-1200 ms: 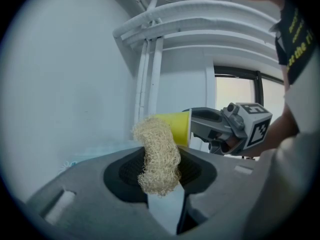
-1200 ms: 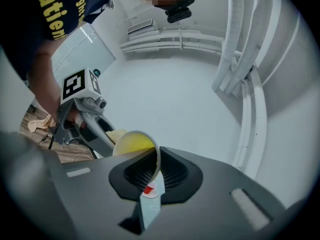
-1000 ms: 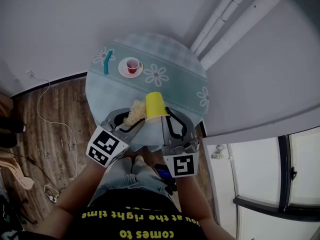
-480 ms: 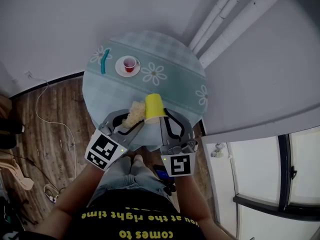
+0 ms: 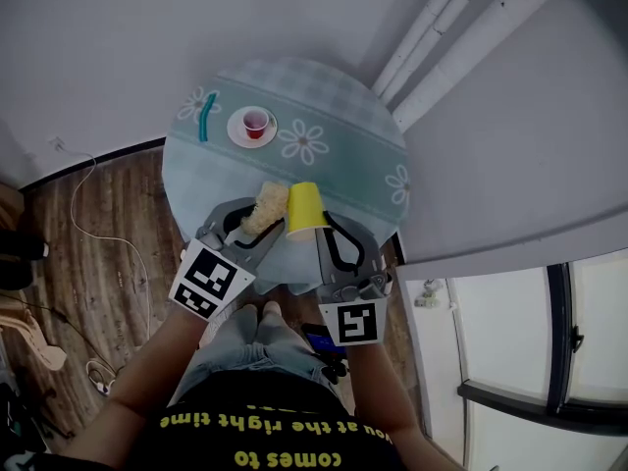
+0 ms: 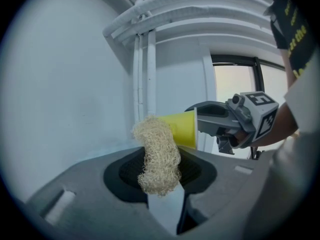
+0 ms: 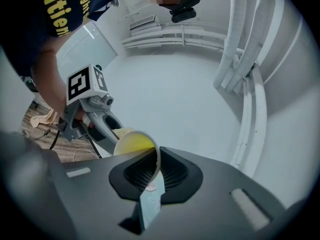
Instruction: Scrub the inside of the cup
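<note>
A yellow cup (image 5: 306,207) is held above the table's near edge, lying on its side with its mouth toward me. My right gripper (image 5: 316,232) is shut on its rim; in the right gripper view the rim (image 7: 156,160) sits between the jaws and the yellow inside shows. My left gripper (image 5: 257,224) is shut on a pale loofah scrubber (image 5: 266,205). The scrubber (image 6: 157,156) stands outside the cup (image 6: 181,129), against its left side near the base. I cannot tell whether they touch.
The round table (image 5: 343,106) has a teal flowered cloth. At its far left stand a white saucer with a small red cup (image 5: 255,124) and a teal stick-like thing (image 5: 205,118). White pipes (image 5: 442,57) run along the wall to the right. A cable lies on the wooden floor (image 5: 98,234).
The scrubber and left gripper have shifted away from me along the cup's side, from near the rim toward the base. The cup stays gripped in the same pose.
</note>
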A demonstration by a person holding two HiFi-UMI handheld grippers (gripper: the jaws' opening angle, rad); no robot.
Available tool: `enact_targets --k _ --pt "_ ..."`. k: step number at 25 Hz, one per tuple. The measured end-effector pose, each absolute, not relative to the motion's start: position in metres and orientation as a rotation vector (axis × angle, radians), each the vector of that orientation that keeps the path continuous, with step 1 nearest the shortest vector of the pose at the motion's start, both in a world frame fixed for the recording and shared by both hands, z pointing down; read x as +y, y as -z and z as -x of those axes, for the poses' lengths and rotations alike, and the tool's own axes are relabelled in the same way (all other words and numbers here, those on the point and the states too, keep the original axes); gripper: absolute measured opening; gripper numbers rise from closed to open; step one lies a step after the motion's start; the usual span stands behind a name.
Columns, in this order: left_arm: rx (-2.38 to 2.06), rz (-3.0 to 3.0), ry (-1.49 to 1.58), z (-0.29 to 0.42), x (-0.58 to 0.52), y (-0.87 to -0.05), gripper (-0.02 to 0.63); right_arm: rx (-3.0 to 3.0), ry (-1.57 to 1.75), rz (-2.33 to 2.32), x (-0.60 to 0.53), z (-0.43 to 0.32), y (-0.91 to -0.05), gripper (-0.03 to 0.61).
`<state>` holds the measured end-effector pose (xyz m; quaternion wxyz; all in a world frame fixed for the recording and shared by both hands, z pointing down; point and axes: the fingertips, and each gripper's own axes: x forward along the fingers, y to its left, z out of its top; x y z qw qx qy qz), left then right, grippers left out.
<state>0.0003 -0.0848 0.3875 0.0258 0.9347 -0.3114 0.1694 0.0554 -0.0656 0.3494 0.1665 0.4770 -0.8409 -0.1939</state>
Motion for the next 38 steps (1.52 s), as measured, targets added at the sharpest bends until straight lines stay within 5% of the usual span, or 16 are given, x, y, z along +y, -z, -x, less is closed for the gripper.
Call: enact_targets --k 38 --pt "-0.927 -3.044 -0.727 -0.007 -0.073 -0.37 0.147 -2.36 0.69 -1.27 -0.061 -0.053 -0.343 0.021"
